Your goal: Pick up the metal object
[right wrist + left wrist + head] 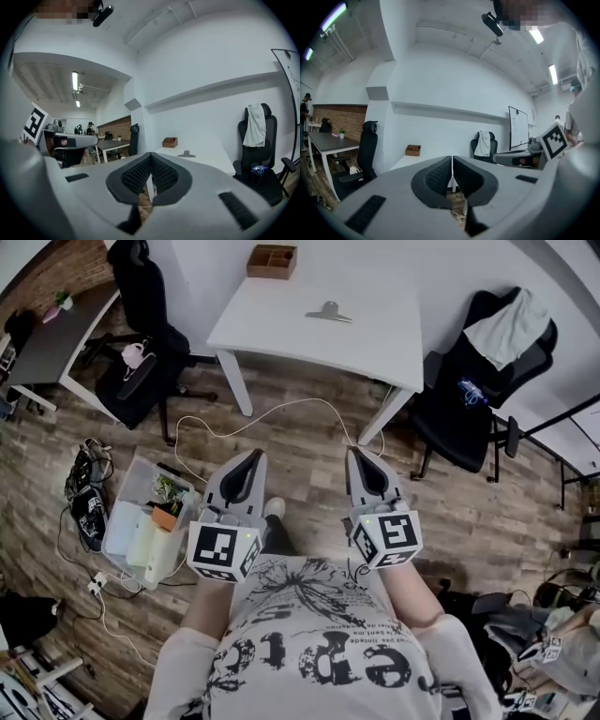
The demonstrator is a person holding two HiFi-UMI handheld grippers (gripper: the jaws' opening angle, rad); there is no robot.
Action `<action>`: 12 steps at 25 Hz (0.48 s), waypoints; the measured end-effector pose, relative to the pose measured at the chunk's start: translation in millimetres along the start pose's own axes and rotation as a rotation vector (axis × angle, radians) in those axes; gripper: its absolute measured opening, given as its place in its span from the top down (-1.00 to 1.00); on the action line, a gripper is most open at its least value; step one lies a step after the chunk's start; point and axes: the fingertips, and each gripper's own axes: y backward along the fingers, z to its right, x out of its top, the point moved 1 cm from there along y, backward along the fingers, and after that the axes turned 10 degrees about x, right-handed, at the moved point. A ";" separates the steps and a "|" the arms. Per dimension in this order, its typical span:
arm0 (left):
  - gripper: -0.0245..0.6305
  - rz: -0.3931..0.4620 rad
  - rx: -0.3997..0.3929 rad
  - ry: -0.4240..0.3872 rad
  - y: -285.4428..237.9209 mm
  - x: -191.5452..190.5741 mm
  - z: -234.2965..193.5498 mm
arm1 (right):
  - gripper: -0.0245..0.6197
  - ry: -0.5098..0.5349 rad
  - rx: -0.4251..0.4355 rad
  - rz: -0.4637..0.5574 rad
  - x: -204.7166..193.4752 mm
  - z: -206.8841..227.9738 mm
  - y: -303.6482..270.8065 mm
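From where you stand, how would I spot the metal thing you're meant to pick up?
Look at the white table between the two black office chairs. Two things lie on it: a wooden box at the far edge and the metal clip nearer the middle. The clip is flat and grey, the box brown.

White table (375,329) bears metal clip (329,312), wooden box (272,261).

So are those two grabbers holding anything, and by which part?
Nothing. The left gripper and right gripper are both shut, empty; the metal clip lies on the white table.
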 end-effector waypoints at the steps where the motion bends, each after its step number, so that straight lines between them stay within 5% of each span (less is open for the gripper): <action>1: 0.89 -0.003 -0.005 0.003 -15.1 3.2 -12.2 | 0.95 -0.004 -0.011 -0.002 3.6 5.2 -16.1; 12: 0.89 0.003 -0.124 -0.012 -177.1 33.9 -116.2 | 0.95 -0.015 -0.128 -0.002 35.7 62.4 -178.7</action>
